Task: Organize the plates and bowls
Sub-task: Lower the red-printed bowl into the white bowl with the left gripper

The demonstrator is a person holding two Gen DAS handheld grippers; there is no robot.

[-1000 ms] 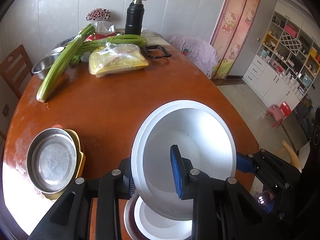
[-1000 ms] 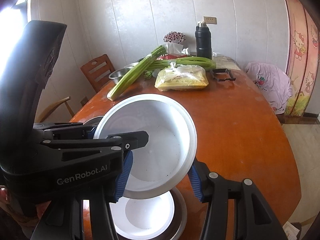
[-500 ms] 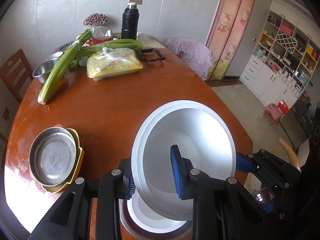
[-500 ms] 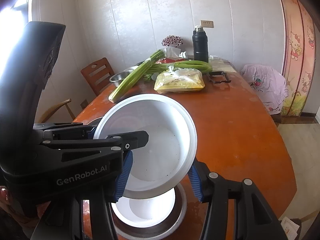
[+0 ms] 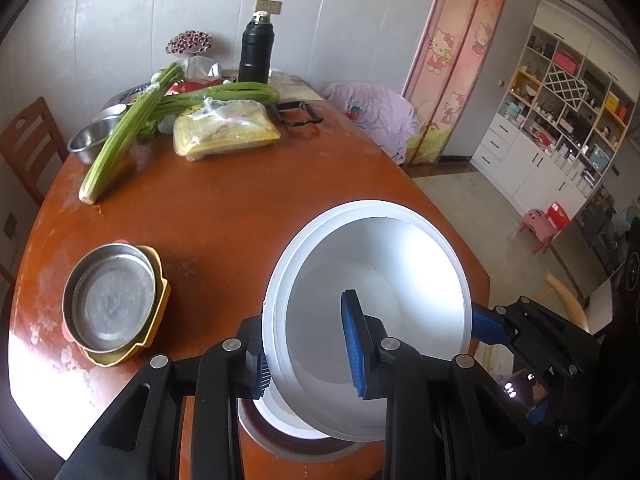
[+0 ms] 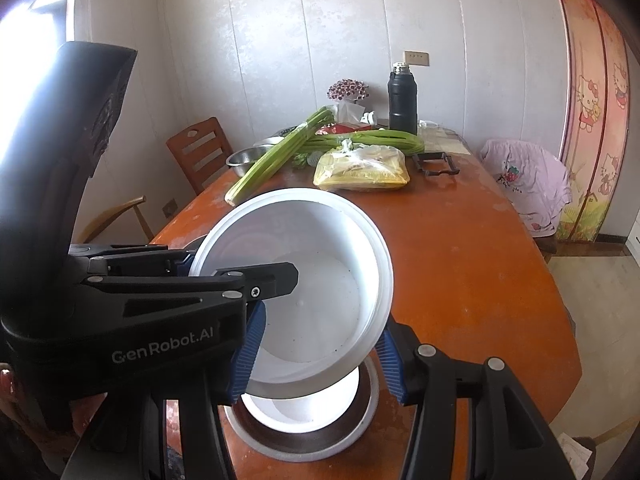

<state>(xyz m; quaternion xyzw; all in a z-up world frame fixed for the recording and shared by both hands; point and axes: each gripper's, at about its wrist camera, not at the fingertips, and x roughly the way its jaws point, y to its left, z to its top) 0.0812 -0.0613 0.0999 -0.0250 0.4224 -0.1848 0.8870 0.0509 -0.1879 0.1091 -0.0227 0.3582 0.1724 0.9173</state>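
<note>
A white bowl (image 5: pixel 384 280), seemingly two nested, hangs tilted above the orange table (image 5: pixel 224 224). My left gripper (image 5: pixel 306 356) is shut on its left rim, one pad inside and one outside. My right gripper (image 6: pixel 319 356) is shut on the bowl (image 6: pixel 320 280) from the other side, and its blue finger (image 5: pixel 486 326) touches the right rim. Directly below, another white bowl (image 6: pixel 296 404) sits in a metal dish (image 6: pixel 360 412). A metal plate (image 5: pixel 112 300) rests in a yellow dish (image 5: pixel 156 320) at the table's left.
At the table's far end lie celery stalks (image 5: pixel 124 140), a bagged yellow pack (image 5: pixel 228 132), a steel bowl (image 5: pixel 90 140), a black flask (image 5: pixel 256 52) and a black clip frame (image 5: pixel 298 114). A wooden chair (image 5: pixel 28 148) stands at the left.
Both grippers have risen and drawn back with the white bowl held between them. More of the metal dish and the white bowl underneath shows now.
</note>
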